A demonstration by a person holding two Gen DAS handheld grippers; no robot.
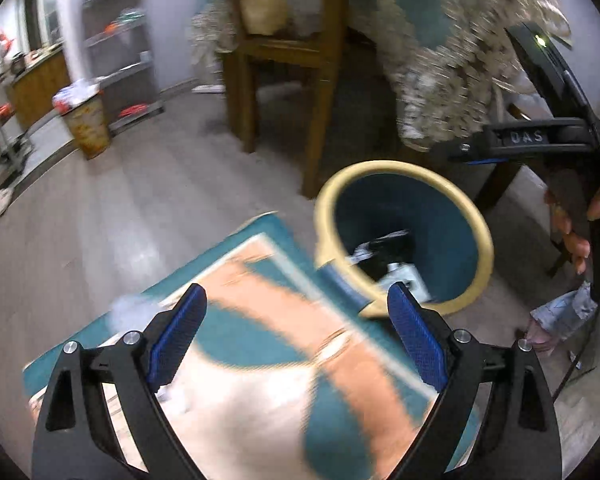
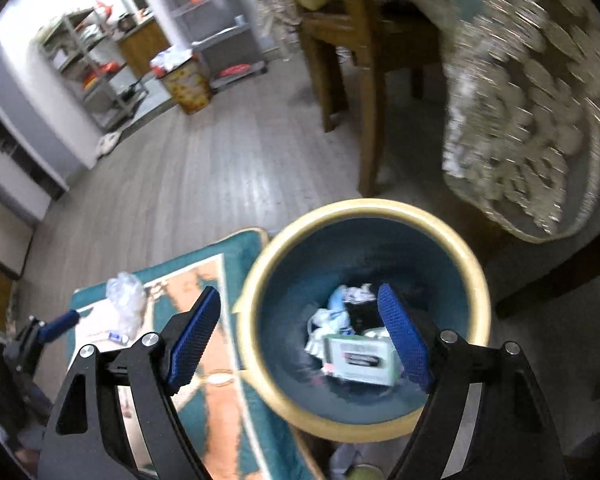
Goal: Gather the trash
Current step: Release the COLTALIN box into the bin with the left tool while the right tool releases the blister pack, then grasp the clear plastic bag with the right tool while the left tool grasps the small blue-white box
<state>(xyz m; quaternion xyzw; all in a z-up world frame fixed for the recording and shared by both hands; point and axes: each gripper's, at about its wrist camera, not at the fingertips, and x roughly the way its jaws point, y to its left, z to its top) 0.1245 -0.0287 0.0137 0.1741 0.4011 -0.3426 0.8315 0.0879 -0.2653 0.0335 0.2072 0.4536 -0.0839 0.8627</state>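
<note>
A round bin with a cream rim (image 1: pixel 380 166) and teal inside stands on the floor beside a teal and orange mat (image 1: pixel 260 320). It holds a white and green box (image 2: pixel 360 360) and crumpled paper (image 2: pixel 340 300). My right gripper (image 2: pixel 300 300) hangs open over the bin's rim (image 2: pixel 364 206) with nothing between its fingers. My left gripper (image 1: pixel 296 300) is open above the mat, just left of the bin. A crumpled clear plastic piece (image 2: pixel 126 300) and a small blue and white scrap (image 2: pixel 116 336) lie on the mat (image 2: pixel 220 360). A pale wrapper (image 1: pixel 560 312) lies on the floor right of the bin.
A wooden chair (image 1: pixel 284 60) and a table draped in a lace cloth (image 1: pixel 452 60) stand just behind the bin. Farther back are a yellow patterned bin (image 1: pixel 86 120) full of rubbish and metal shelves (image 1: pixel 120 40). A hand (image 1: pixel 572 232) grips the right tool's black frame (image 1: pixel 540 138).
</note>
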